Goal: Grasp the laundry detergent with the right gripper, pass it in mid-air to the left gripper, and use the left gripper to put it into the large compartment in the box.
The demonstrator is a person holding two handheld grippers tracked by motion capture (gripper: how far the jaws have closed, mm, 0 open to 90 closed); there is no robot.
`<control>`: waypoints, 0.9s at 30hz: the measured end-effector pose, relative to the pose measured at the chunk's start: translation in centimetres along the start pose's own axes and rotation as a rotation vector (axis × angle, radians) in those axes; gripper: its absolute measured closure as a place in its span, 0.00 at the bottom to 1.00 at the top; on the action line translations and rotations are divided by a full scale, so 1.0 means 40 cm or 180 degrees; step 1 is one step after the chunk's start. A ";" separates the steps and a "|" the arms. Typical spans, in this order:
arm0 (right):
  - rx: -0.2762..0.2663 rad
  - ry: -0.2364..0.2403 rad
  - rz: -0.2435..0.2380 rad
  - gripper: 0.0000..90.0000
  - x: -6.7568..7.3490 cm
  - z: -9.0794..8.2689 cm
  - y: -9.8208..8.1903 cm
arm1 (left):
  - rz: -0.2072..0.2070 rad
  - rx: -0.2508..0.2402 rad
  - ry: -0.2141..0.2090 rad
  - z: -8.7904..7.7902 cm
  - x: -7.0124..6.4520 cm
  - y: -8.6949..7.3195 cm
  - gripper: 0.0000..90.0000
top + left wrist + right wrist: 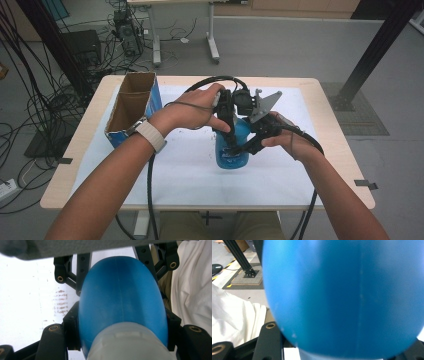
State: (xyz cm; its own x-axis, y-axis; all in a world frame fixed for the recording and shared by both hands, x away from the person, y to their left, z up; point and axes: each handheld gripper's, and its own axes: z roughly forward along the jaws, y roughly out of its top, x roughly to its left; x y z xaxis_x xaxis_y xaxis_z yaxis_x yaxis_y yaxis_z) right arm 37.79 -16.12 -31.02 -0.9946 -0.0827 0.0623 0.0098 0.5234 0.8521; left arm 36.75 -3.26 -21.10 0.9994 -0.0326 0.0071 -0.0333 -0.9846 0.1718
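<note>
A blue plastic bottle (242, 134) with a label on its lower front stands upright on the white cloth in the middle of the table. My left gripper (229, 144) comes down from the upper left and is shut on the bottle. Its view has the blue body (120, 302) wedged between both jaws, with a pale whitish part (130, 342) nearest the camera. My right gripper (241, 148) reaches in from the right and is shut on the same bottle. In its view the bottle's blue wall (342, 295) sits close between the jaws.
An open cardboard box (131, 107) with blue sides lies at the table's back left. The white cloth (190, 175) covers most of the tabletop. Cables run across the floor at the left, and a black frame post (372, 55) stands beyond the right corner.
</note>
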 end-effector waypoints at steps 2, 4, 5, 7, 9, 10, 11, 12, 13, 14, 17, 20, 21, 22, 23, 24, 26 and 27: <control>-0.0007 -0.0003 0.0002 0.48 0.001 -0.001 0.000 | -0.0005 -0.0010 0.0001 0.000 0.000 0.000 0.41; -0.0012 -0.0005 0.0008 0.48 0.001 -0.001 -0.001 | -0.0001 -0.0006 0.0005 0.000 -0.001 0.000 0.41; -0.0009 -0.0007 0.0009 0.48 0.001 -0.001 -0.001 | 0.0002 -0.0004 0.0007 0.000 -0.001 0.001 0.41; -0.0013 -0.0004 0.0009 0.48 0.001 -0.002 -0.002 | -0.0003 -0.0006 0.0001 0.000 -0.001 0.001 0.41; -0.0017 -0.0001 0.0014 0.48 0.001 -0.002 -0.001 | -0.0003 -0.0009 0.0002 -0.001 -0.001 0.001 0.41; -0.0018 -0.0002 0.0013 0.48 0.001 -0.002 -0.001 | -0.0003 -0.0008 0.0003 -0.001 -0.001 0.000 0.41; -0.0018 -0.0005 0.0013 0.48 0.001 -0.002 -0.001 | -0.0001 -0.0010 0.0003 -0.001 -0.001 0.000 0.41; -0.0020 -0.0001 0.0013 0.48 0.001 -0.002 -0.001 | -0.0006 -0.0007 -0.0002 -0.001 -0.001 0.000 0.41; -0.0020 0.0000 0.0013 0.48 0.002 -0.002 -0.001 | -0.0008 -0.0004 -0.0004 -0.001 -0.001 0.000 0.41; -0.0020 0.0007 0.0016 0.48 0.002 -0.001 -0.001 | -0.0009 -0.0001 -0.0002 -0.001 -0.001 0.000 0.41; -0.0037 -0.0008 0.0007 0.48 0.001 0.000 -0.001 | -0.0009 -0.0007 0.0005 -0.002 -0.001 -0.001 0.41; -0.0033 -0.0002 0.0007 0.48 0.001 0.000 -0.001 | -0.0001 0.0001 0.0008 -0.003 -0.001 -0.001 0.41; -0.0028 -0.0007 0.0015 0.48 0.002 -0.001 -0.001 | -0.0012 -0.0014 0.0009 -0.002 -0.002 -0.002 0.41; -0.0043 0.0011 0.0028 0.48 0.003 -0.001 0.000 | -0.0011 -0.0009 0.0007 -0.003 -0.002 -0.002 0.41; -0.0051 0.0019 0.0039 0.48 0.003 -0.001 0.000 | -0.0011 -0.0012 0.0008 -0.003 -0.002 -0.002 0.41; -0.0050 0.0016 0.0039 0.48 0.003 -0.001 0.000 | -0.0012 -0.0012 0.0007 -0.003 -0.001 -0.001 0.41; -0.0043 0.0007 0.0025 0.48 0.002 -0.002 0.000 | -0.0008 -0.0008 0.0006 -0.003 -0.001 -0.001 0.41; -0.0040 0.0003 0.0027 0.48 0.003 -0.002 0.000 | -0.0007 -0.0005 0.0008 -0.003 -0.002 -0.001 0.41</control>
State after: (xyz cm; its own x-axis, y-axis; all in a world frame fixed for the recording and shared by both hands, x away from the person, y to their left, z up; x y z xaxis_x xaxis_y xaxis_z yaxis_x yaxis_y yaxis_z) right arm 37.67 -16.20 -30.98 -0.9944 -0.0791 0.0699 0.0194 0.5134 0.8579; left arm 36.68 -3.21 -21.00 0.9995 -0.0301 0.0091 -0.0313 -0.9844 0.1733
